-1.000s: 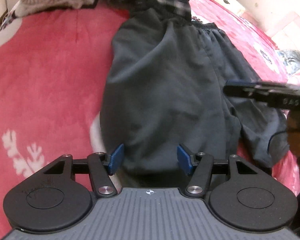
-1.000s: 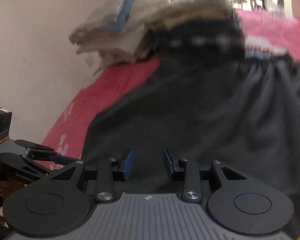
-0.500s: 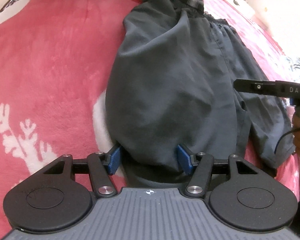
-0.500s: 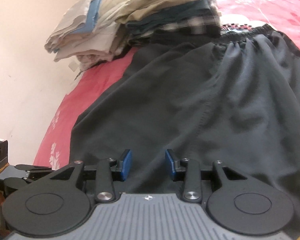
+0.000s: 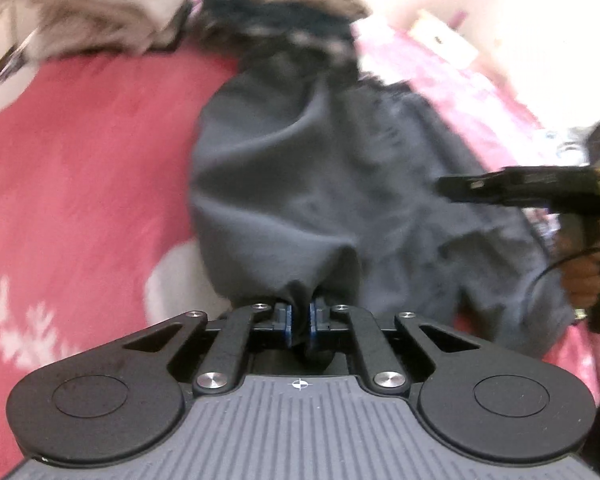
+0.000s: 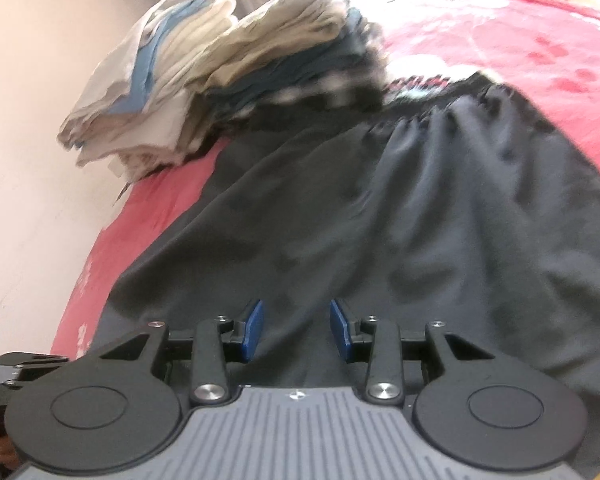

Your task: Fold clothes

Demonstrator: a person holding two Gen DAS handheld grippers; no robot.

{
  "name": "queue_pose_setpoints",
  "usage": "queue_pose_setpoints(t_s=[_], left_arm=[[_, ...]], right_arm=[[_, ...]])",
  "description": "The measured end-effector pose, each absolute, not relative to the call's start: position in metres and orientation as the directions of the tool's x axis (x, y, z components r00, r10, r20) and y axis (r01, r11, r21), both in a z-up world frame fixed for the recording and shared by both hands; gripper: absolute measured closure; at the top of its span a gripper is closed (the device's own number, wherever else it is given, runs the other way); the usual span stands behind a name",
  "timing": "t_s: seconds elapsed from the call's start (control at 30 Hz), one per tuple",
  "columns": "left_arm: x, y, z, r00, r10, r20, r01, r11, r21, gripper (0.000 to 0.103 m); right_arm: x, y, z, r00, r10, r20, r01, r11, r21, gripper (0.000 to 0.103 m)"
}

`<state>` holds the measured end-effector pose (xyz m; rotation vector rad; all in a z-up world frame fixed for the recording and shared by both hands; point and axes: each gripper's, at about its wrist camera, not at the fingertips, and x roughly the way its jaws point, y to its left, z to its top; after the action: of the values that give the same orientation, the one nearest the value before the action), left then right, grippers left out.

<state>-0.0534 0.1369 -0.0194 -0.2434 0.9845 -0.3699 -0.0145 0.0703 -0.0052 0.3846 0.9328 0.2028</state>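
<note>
Dark grey shorts lie spread on a red blanket, elastic waistband at the far end. My left gripper is shut on the near hem of the shorts, and the cloth bunches up from its blue pads. My right gripper is open just above the shorts, with nothing between its blue pads. The right gripper also shows side-on at the right of the left wrist view. The left gripper's edge shows at the lower left of the right wrist view.
Stacks of folded clothes sit on the blanket just beyond the waistband, against a pale wall. They appear blurred in the left wrist view. The blanket has white patterns.
My left gripper has closed on the near hem of the shorts and lifted it, bunching the cloth. The right gripper has stayed open over the shorts.
</note>
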Motion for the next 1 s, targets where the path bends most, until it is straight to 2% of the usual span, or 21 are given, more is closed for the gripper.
queue_pose_setpoints(t_s=[0.1, 0.2, 0.23, 0.3, 0.37, 0.43, 0.53, 0.63, 0.67, 0.7, 0.87, 1.0], left_arm=[[-0.044, 0.111, -0.003, 0.51, -0.469, -0.722, 0.292, 0.883, -0.367, 0.097], [-0.041, 0.072, -0.012, 0.474, -0.481, -0.738, 0.41, 0.862, -0.298, 0.093], [-0.039, 0.059, -0.015, 0.462, -0.483, -0.744, 0.448, 0.851, -0.275, 0.078], [-0.037, 0.034, -0.021, 0.438, -0.487, -0.756, 0.522, 0.822, -0.227, 0.063], [-0.035, 0.008, -0.028, 0.414, -0.488, -0.768, 0.592, 0.785, -0.179, 0.062], [-0.043, -0.005, -0.034, 0.421, -0.467, -0.777, 0.64, 0.76, -0.11, 0.057], [-0.054, -0.009, -0.036, 0.439, -0.462, -0.771, 0.678, 0.733, -0.054, 0.05], [-0.058, -0.01, -0.033, 0.449, -0.47, -0.761, 0.691, 0.721, -0.038, 0.05], [-0.059, -0.009, -0.032, 0.452, -0.473, -0.756, 0.694, 0.719, -0.035, 0.049], [-0.06, -0.008, -0.031, 0.455, -0.476, -0.752, 0.697, 0.716, -0.032, 0.049], [-0.062, 0.009, -0.02, 0.457, -0.497, -0.737, 0.695, 0.717, -0.053, 0.046], [-0.056, 0.046, -0.008, 0.445, -0.536, -0.717, 0.642, 0.75, -0.162, 0.044]], right_arm=[[-0.012, 0.064, 0.001, 0.608, 0.31, -0.731, 0.008, 0.918, 0.396, 0.064], [-0.009, 0.061, 0.001, 0.616, 0.297, -0.73, 0.017, 0.921, 0.389, 0.064], [-0.009, 0.061, 0.0, 0.614, 0.296, -0.732, 0.017, 0.922, 0.387, 0.064], [-0.007, 0.066, 0.0, 0.605, 0.307, -0.735, -0.013, 0.926, 0.376, 0.063], [-0.005, 0.077, 0.004, 0.596, 0.339, -0.728, -0.088, 0.928, 0.361, 0.062], [-0.001, 0.089, 0.007, 0.569, 0.397, -0.72, -0.181, 0.915, 0.361, 0.06], [0.006, 0.119, 0.007, 0.49, 0.472, -0.733, -0.337, 0.878, 0.34, 0.052], [0.01, 0.152, -0.008, 0.429, 0.464, -0.775, -0.463, 0.85, 0.252, 0.053], [0.012, 0.16, -0.016, 0.42, 0.438, -0.795, -0.488, 0.848, 0.209, 0.057], [0.014, 0.164, -0.022, 0.422, 0.408, -0.81, -0.491, 0.853, 0.174, 0.064], [0.031, 0.122, -0.041, 0.449, 0.35, -0.822, -0.331, 0.92, 0.211, 0.065], [0.035, 0.091, -0.05, 0.481, 0.327, -0.813, -0.236, 0.942, 0.239, 0.065]])
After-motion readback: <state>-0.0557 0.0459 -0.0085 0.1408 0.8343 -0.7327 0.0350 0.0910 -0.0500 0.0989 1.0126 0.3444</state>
